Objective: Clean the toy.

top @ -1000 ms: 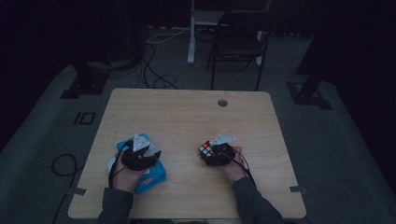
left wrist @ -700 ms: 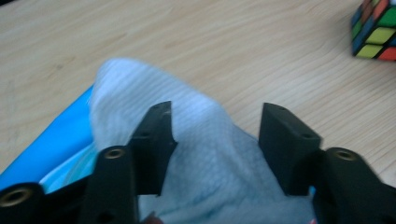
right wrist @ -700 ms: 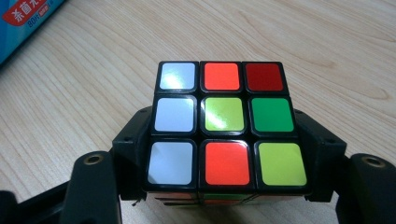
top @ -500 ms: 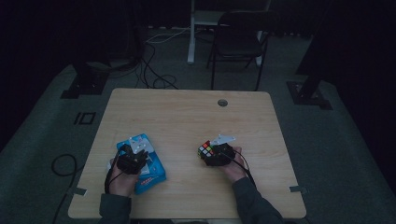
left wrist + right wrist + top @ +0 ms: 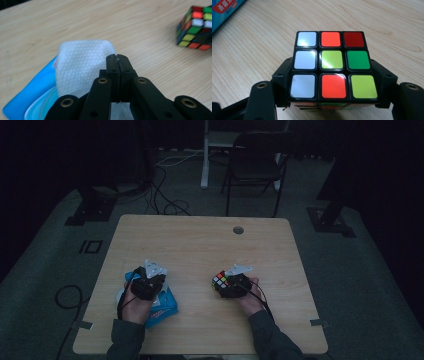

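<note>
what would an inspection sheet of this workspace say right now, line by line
surface: light wooden table, with a round cable hole near the far edge.
job's things: white wet wipe sticking up from a blue wipe pack; scrambled puzzle cube.
clutter: nothing seen.
grippers: left gripper has its jaws closed on the wet wipe, above the pack; right gripper clamps the puzzle cube from both sides, just above the tabletop.
cables: a black cable trails from each gripper along the forearm; more cables lie on the floor beyond the table.
surroundings: dim room, grey floor, a dark chair behind the table, stand bases at both sides.
</note>
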The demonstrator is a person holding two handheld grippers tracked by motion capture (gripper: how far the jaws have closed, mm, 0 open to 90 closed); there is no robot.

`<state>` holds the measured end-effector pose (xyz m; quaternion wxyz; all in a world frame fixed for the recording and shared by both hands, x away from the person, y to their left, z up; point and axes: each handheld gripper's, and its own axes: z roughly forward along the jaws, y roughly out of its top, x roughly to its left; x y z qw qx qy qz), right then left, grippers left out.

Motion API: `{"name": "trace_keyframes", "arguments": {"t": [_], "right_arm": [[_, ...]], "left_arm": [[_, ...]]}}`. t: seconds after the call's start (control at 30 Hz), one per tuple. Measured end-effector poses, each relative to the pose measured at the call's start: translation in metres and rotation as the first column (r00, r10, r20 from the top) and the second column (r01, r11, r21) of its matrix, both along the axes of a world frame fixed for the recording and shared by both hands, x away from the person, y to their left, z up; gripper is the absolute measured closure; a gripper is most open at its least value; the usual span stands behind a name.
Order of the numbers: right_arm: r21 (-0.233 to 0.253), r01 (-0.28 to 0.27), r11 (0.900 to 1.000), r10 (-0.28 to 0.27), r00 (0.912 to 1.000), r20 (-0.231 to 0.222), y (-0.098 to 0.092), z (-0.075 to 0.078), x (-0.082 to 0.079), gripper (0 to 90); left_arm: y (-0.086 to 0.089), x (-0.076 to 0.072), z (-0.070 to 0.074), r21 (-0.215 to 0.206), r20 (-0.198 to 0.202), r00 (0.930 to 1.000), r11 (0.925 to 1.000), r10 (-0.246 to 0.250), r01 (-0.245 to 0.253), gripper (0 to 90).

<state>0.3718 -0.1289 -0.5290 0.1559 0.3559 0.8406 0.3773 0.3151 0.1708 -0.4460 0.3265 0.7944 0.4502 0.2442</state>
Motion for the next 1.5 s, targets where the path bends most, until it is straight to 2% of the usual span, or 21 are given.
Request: {"name": "trace_keyframes", "arguments": {"t": [0.13, 0.23, 0.3, 0.33, 0.4, 0.5, 0.67, 0.8, 0.9, 1.0, 1.07, 1.1, 1.2, 1.33, 1.5], "right_arm": [[0.000, 0.001, 1.000, -0.001, 1.0000, -0.002, 0.000, 0.000, 0.000, 33.3], [-0.001, 0.000, 1.000, 0.000, 1.0000, -0.001, 0.000, 0.000, 0.000, 33.3], [-0.001, -0.001, 1.000, 0.001, 1.0000, 0.000, 0.000, -0.001, 0.000, 33.3], [-0.001, -0.001, 1.000, 0.001, 1.0000, 0.001, 0.000, -0.001, 0.000, 33.3], [-0.001, -0.002, 1.000, 0.002, 1.0000, 0.001, 0.000, -0.001, 0.000, 33.3], [-0.002, -0.002, 1.000, 0.002, 1.0000, 0.001, 0.000, -0.001, 0.000, 33.3], [-0.004, -0.002, 1.000, 0.002, 1.0000, 0.001, 0.000, -0.001, 0.000, 33.3], [-0.007, -0.001, 1.000, 0.001, 1.0000, 0.000, 0.000, -0.001, 0.000, 33.3], [-0.008, -0.001, 1.000, 0.001, 1.0000, 0.002, 0.000, -0.002, 0.000, 33.3], [-0.009, -0.002, 1.000, 0.002, 1.0000, 0.001, 0.000, -0.002, 0.000, 33.3], [-0.010, -0.001, 1.000, 0.001, 1.0000, 0.000, 0.000, -0.002, 0.000, 33.2], [-0.010, -0.001, 1.000, 0.001, 1.0000, -0.001, 0.000, -0.002, 0.000, 33.3], [-0.009, -0.001, 1.000, 0.001, 1.0000, -0.003, 0.000, -0.002, 0.000, 33.2], [-0.009, 0.001, 1.000, -0.001, 1.0000, -0.006, 0.000, -0.002, 0.000, 33.2], [-0.010, 0.004, 1.000, -0.004, 1.0000, -0.008, 0.001, -0.002, 0.000, 33.2]], "left_arm": [[-0.008, 0.000, 0.006, -0.048, 0.011, 0.9992, 0.9980, -0.039, 0.040, 90.0], [-0.010, -0.003, 0.008, -0.099, 0.022, 0.9962, 0.9913, -0.084, 0.086, 90.0], [-0.008, -0.005, 0.010, -0.113, 0.040, 0.9953, 0.9893, -0.089, 0.093, 89.9], [-0.006, -0.006, 0.011, -0.120, 0.049, 0.9953, 0.9888, -0.083, 0.088, 88.1], [0.000, -0.009, 0.012, -0.129, 0.064, 0.9960, 0.9890, -0.063, 0.071, 77.2], [0.008, -0.015, 0.011, -0.118, 0.069, 0.9973, 0.9925, -0.025, 0.033, 65.0], [0.022, -0.024, 0.002, -0.093, 0.055, 0.9977, 0.9951, 0.039, -0.034, 56.8], [0.029, -0.024, -0.013, -0.047, 0.017, 0.9965, 0.9956, 0.082, -0.082, 49.5], [0.032, -0.023, -0.024, -0.064, -0.027, 0.9947, 0.9928, 0.099, -0.101, 47.1], [0.032, -0.020, -0.029, -0.064, -0.054, 0.9916, 0.9906, 0.117, -0.121, 50.2], [0.034, -0.019, -0.031, -0.068, -0.062, 0.9910, 0.9901, 0.119, -0.123, 59.8], [0.035, -0.019, -0.030, -0.055, -0.060, 0.9898, 0.9896, 0.129, -0.133, 66.5], [0.040, -0.018, -0.030, -0.070, -0.066, 0.9877, 0.9868, 0.142, -0.146, 78.0], [0.040, -0.016, -0.028, -0.074, -0.052, 0.9895, 0.9876, 0.135, -0.138, 82.9], [0.038, -0.014, -0.014, -0.089, 0.002, 0.9920, 0.9881, 0.126, -0.126, 84.3]]}}
